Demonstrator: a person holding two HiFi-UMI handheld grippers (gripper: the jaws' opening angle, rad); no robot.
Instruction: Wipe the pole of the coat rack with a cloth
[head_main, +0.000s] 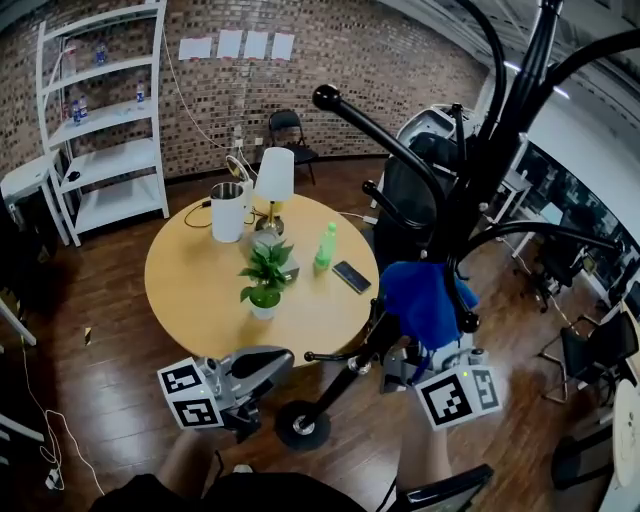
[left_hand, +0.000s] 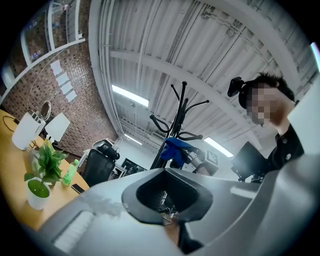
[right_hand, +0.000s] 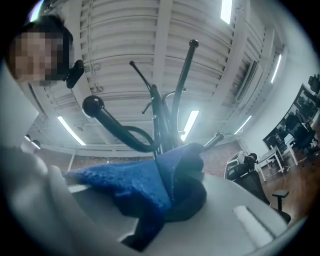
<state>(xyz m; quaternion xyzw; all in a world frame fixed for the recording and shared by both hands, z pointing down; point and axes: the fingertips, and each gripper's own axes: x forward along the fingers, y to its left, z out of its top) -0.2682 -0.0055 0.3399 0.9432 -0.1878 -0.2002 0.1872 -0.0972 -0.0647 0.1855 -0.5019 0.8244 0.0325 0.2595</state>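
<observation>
In the head view, the black metal coat rack (head_main: 470, 200) crossed the right of the frame. Its pole (head_main: 340, 376) rose from a round base at bottom centre. The blue fuzzy cloth (head_main: 420, 295) sat bunched against the pole right of centre, with the right gripper (head_main: 420, 345) just beneath it. The left gripper (head_main: 265, 365) hung at lower left, apart from the rack, below a round wooden table (head_main: 190, 290).

In the left gripper view, its jaws were drawn together with nothing between them. The cloth (left_hand: 175, 149) showed at centre on the pole (left_hand: 172, 125).

In the right gripper view, the jaws were clamped on the cloth (right_hand: 135, 187) at lower centre. The pole (right_hand: 161, 120) climbed straight out of it.
</observation>
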